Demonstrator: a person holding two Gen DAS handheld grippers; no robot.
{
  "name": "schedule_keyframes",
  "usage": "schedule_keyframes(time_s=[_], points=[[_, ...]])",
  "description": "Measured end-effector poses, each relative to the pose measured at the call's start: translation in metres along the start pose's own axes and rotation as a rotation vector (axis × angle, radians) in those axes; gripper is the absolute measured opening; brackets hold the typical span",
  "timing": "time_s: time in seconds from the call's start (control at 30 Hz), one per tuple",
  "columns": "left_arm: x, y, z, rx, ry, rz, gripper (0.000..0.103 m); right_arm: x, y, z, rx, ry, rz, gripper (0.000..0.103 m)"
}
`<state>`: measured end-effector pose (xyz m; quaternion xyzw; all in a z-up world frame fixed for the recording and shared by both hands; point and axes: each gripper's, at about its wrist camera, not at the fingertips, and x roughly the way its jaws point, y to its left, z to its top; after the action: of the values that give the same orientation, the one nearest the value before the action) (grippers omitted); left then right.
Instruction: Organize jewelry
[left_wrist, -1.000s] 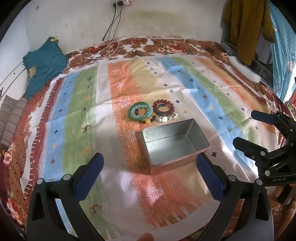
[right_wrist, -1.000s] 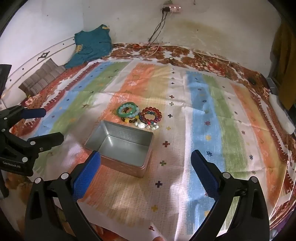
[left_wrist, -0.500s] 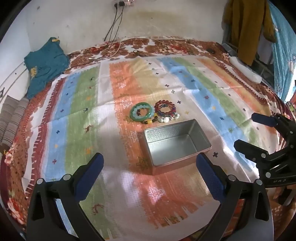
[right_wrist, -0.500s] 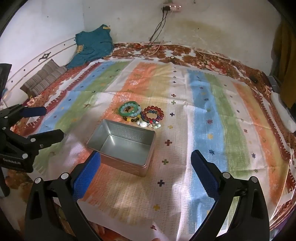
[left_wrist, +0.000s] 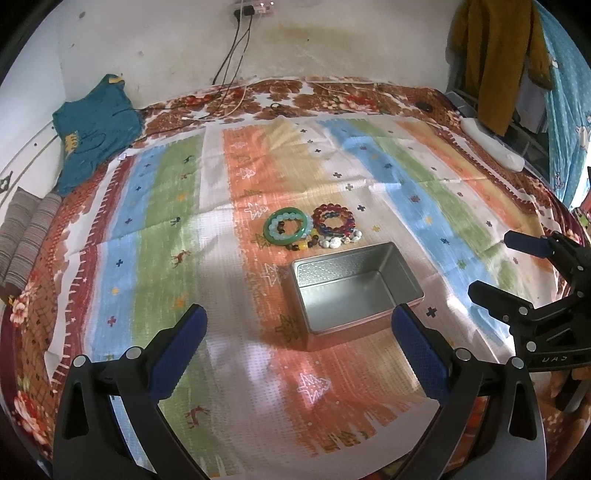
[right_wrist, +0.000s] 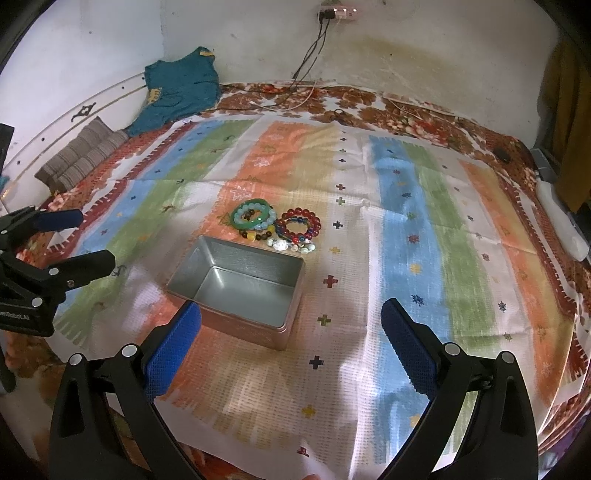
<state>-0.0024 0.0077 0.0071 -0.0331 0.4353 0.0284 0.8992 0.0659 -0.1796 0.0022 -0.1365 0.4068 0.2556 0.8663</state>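
On a striped cloth (left_wrist: 155, 206) spread over a floral bed cover (left_wrist: 332, 96), we see an open metal tin (left_wrist: 354, 291) standing empty, its long side angled across an orange stripe. Just beyond its far edge lies a small cluster of jewelry, touching or overlapping piece to piece: a green bangle (left_wrist: 286, 228) with a pale blue beaded bracelet inside its ring, a red and blue beaded bracelet (left_wrist: 334, 220) right beside it, a dark and amber bead strand (left_wrist: 304, 244) and a few white beads (left_wrist: 338, 242) nearest the tin. None of it is inside the tin.

We hold the left gripper (left_wrist: 297, 325) above the near edge of the cloth, its blue-padded jaws spread wide and gripping nothing; the tin shows between them. The right gripper (right_wrist: 290, 328) hangs likewise over the cloth, jaws wide apart and empty, with the tin's near corner by its left pad. Each tool appears at the edge of the other's view, well clear of the tin and the jewelry.

Against the far wall a teal garment (right_wrist: 181, 85) lies crumpled at the bed's corner beside a striped cushion (right_wrist: 81, 151). Cables (right_wrist: 310, 51) drop from a wall socket onto the bed cover. A mustard cloth (left_wrist: 491, 55) hangs at the right.
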Motion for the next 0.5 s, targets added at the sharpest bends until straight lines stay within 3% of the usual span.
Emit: schedule_keyframes(time_s=[0.5], points=[[0.0016,0.0034,-0.0028,0.006,0.019,-0.002,0.097,0.0010,-0.0005,-0.0016,0.001,0.007,-0.005,0.099]])
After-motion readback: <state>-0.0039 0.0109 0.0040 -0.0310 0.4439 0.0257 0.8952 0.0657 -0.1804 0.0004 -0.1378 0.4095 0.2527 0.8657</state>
